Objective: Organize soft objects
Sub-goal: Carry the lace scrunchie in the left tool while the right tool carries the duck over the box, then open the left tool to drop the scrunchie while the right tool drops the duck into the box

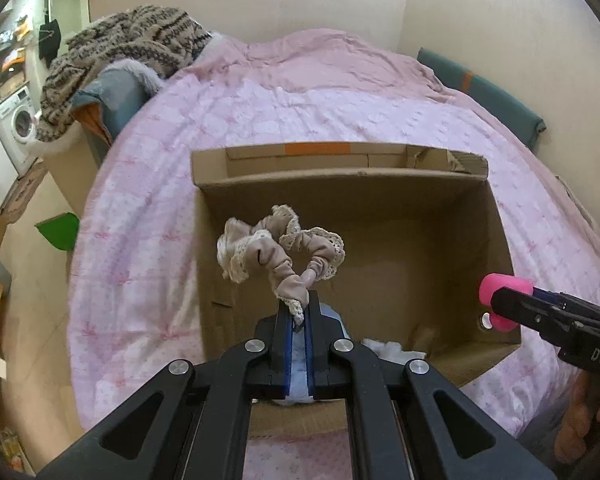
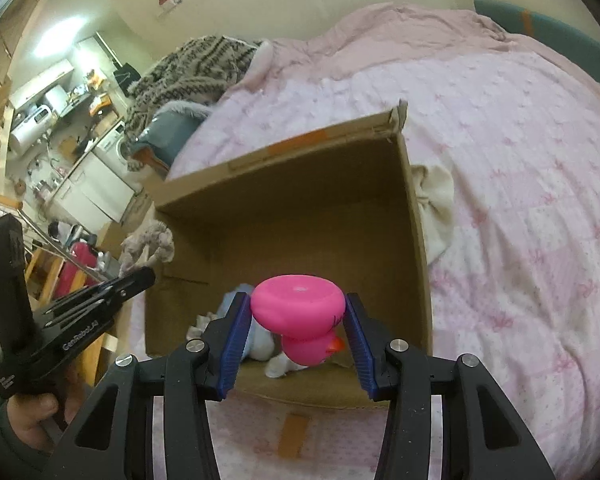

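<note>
The left tool (image 1: 298, 322), clamped nearly shut, pinches only one thin fold of the floppy beige lace-trimmed fabric scrunchie (image 1: 278, 254), which could slip free and drop outside the open brown cardboard box (image 1: 500, 240) on the bed. The right tool (image 2: 296, 320), half open, squeezes a smooth rounded pink rubber duck (image 2: 300, 312) over the box; its slick skin might squirt out

box mouth: the box (image 1: 496, 216) is open on top, right below both hand-held grippers
box floor: bare at the far side; blue cloth (image 2: 260, 344) and white bits (image 1: 392, 348) at the near wall
sides: cardboard walls all round
right of box: cream cloth (image 2: 436, 208) against the wall
</note>
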The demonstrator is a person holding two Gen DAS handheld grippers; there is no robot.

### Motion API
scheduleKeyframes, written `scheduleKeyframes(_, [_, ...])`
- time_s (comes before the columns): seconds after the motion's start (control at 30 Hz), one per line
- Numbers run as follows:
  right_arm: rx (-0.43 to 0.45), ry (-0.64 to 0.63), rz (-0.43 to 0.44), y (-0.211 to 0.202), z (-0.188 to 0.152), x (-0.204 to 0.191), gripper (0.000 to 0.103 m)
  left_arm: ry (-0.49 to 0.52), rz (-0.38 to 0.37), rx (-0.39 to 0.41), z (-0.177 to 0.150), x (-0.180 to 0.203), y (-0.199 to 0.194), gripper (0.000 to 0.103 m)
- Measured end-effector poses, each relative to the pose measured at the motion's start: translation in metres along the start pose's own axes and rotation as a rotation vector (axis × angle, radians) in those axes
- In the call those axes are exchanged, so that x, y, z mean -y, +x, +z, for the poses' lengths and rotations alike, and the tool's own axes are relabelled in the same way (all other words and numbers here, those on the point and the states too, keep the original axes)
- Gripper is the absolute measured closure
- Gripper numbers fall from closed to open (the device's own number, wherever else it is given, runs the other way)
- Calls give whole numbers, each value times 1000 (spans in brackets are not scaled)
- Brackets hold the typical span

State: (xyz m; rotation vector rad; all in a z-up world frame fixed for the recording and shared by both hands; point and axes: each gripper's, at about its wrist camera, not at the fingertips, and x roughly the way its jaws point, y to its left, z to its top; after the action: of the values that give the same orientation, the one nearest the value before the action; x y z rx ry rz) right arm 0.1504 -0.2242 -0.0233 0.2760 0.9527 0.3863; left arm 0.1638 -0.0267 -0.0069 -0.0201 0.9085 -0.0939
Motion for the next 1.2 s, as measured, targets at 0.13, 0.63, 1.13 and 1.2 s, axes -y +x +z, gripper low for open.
scheduleKeyframes(0.13, [-41, 4, -20, 13, -4, 3, 53, 12, -21, -37, -6, 5, 15, 98])
scheduleKeyframes(0.63, [-167, -26, -117, 45, -18, 3, 53, 11, -17, -78, -21, 11, 30, 98])
scheduleKeyframes(1.13, [-167, -16, -113, 45, -17, 2, 53, 10, -7, -94, -31, 14, 34, 97])
scheduleKeyframes(1.2, [-163, -12, -105, 44, -18, 3, 53, 12, -11, -101, -32, 15, 35, 97])
